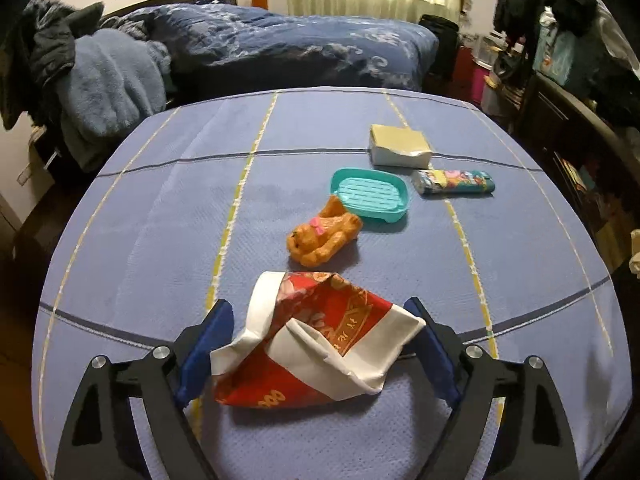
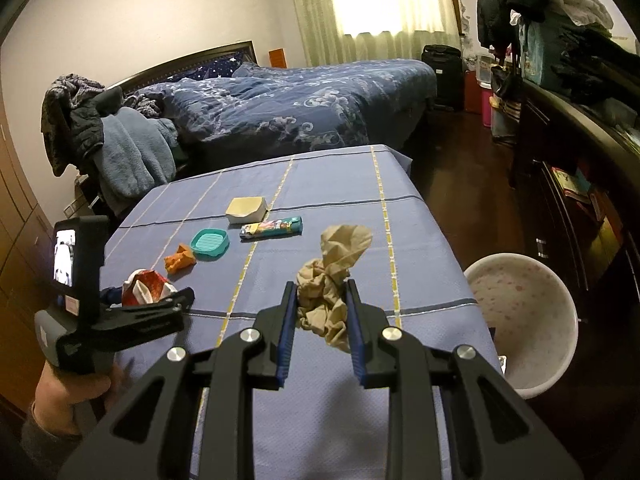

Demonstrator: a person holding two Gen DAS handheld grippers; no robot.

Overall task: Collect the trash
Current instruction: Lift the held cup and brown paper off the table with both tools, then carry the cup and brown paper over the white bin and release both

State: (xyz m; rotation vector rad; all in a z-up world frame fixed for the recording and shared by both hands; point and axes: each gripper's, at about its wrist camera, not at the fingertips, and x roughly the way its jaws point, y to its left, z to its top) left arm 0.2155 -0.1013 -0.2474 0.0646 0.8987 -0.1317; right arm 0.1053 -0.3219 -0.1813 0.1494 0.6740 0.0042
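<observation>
**Inspector:** Start at the jaws. Left gripper [image 1: 320, 344]?

**Assessor:** Jaws spread wide, one on either side of the crumpled red-and-white wrapper [image 1: 316, 344], which lies on the desk [image 1: 120, 240] near its front edge. The right-hand pad [image 1: 434, 356] appears to touch the wrapper's white corner; the other pad stands just clear. Nothing is gripped yet.

**Inspector:** Right gripper [image 2: 322, 316]?

**Assessor:** Clenched on a wad of crumpled beige paper [image 2: 332, 280], carried above the desk. A white basin [image 2: 528, 320] sits off the desk's right edge, near the floor; I judge it the likely bin.

**Inspector:** Further out?

**Assessor:** Beyond the wrapper lie an orange toy [image 1: 324, 236], a teal soap dish [image 1: 370, 194], a printed tube [image 1: 454, 184] and a pale box [image 1: 400, 146]. The toy is near the wrapper; the others are well apart from it.

**Inspector:** Risks?

**Assessor:** Three, in my judgement. The wrapper is light and springy: closing on its loose flaps alone could let it slip out on lifting. The jaws sit low to the cloth, so closing could pinch the tablecloth and drag it, shifting the other items. Lastly, the beige wad trails loosely below the right jaws and could drop short of the basin.
</observation>
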